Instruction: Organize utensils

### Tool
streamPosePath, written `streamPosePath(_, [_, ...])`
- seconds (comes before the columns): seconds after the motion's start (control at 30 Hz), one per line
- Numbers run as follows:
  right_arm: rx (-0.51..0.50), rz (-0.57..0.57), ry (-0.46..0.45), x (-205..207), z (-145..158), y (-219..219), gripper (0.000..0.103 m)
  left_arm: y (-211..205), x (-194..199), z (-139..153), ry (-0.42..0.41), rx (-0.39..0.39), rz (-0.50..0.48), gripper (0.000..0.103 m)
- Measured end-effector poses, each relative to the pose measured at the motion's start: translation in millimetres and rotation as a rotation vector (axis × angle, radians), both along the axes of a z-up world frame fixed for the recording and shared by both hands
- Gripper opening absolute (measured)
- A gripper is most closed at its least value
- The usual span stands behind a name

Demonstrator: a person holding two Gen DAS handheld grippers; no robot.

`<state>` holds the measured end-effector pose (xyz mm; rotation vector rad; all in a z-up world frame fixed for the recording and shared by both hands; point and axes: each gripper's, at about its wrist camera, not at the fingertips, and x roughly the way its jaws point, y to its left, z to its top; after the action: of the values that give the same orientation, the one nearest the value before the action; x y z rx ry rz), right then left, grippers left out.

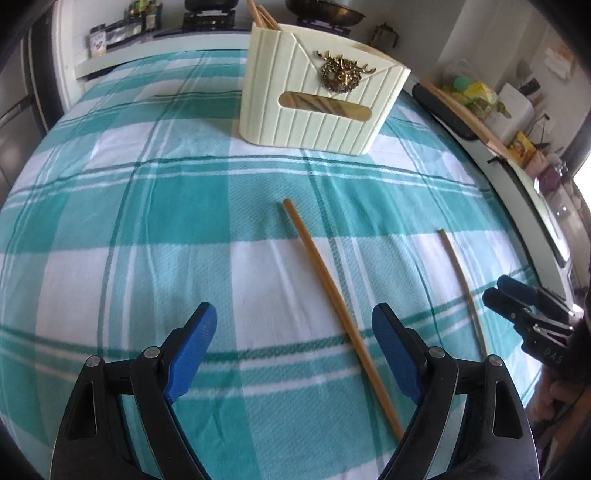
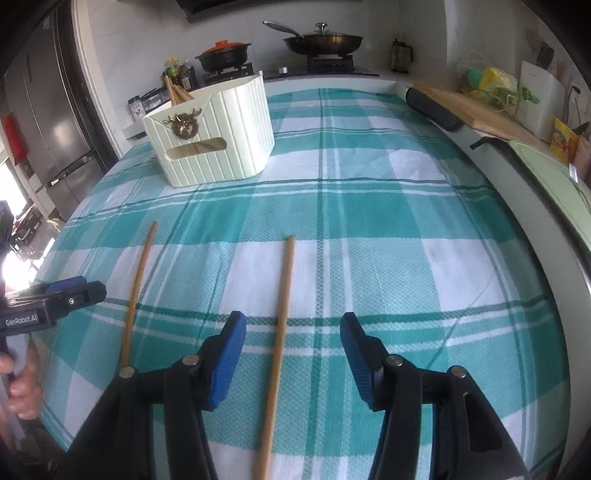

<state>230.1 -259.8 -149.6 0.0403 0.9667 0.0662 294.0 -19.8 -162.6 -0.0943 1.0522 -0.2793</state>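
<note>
Teal-and-white checked cloth [image 1: 147,206] covers the whole worktop, lying flat with light creases. A cream ribbed holder [image 1: 321,99] stands upright on the far part of the cloth, with a brass stag-and-wreath ornament [image 1: 341,72] on its front above a slot window; several wooden chopsticks [image 1: 263,14] stand in it, tips projecting above the rim. Behind the cloth, a stove carries a lidded frying pan [image 2: 323,40] and a dark pot with an orange lid [image 2: 223,53].

Two loose chopsticks lie on the cloth, well apart from the holder. The left chopstick [image 1: 340,314] lies between the fingers of the left gripper [image 1: 295,321], untouched by either. The right chopstick [image 2: 282,332] lies between the fingers of the right gripper [image 2: 293,326], nearer its left finger and likewise untouched.

Both grippers are spread wide and hold nothing. Blue pads [image 1: 192,350] line the black fingers.
</note>
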Motion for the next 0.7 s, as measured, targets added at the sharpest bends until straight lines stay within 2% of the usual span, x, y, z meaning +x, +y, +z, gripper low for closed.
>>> streamPosePath(0.1, [-0.044,0.074,0.091,30.9,-11.8,9.3,0.054,-7.2,25.1,-10.8,0.046,0.05,0.004,0.071])
streamPosePath(0.2, [-0.092,0.132,0.163,52.2,-23.4,22.0,0.041,-16.4,39.8,-10.9,0.043,0.1,-0.014,0.07])
streamPosePath(0.3, [-0.14,0.149,0.18,65.6,-26.5,31.2,0.037,-28.3,54.5,-12.8,0.045,0.158,-0.034,0.061])
streamPosePath(0.37, [-0.138,0.142,0.189,73.6,-25.8,33.2,0.03,-34.3,62.6,-13.1,0.042,0.192,-0.039,0.055])
streamPosePath(0.47, [-0.13,0.126,0.195,83.4,-25.6,32.4,0.021,-37.0,69.2,-12.4,0.046,0.202,-0.038,0.043])
streamPosePath(0.53, [-0.126,0.107,0.193,87.8,-25.7,30.3,0.009,-36.6,72.2,-12.3,0.041,0.204,-0.036,0.035])
streamPosePath(0.63, [-0.109,0.086,0.191,92.4,-26.1,26.7,0.006,-36.4,73.4,-11.5,0.026,0.195,-0.042,0.015])
streamPosePath(0.7, [-0.107,0.087,0.185,93.8,-26.0,27.2,0.006,-33.1,73.6,-10.9,0.018,0.173,-0.038,0.011])
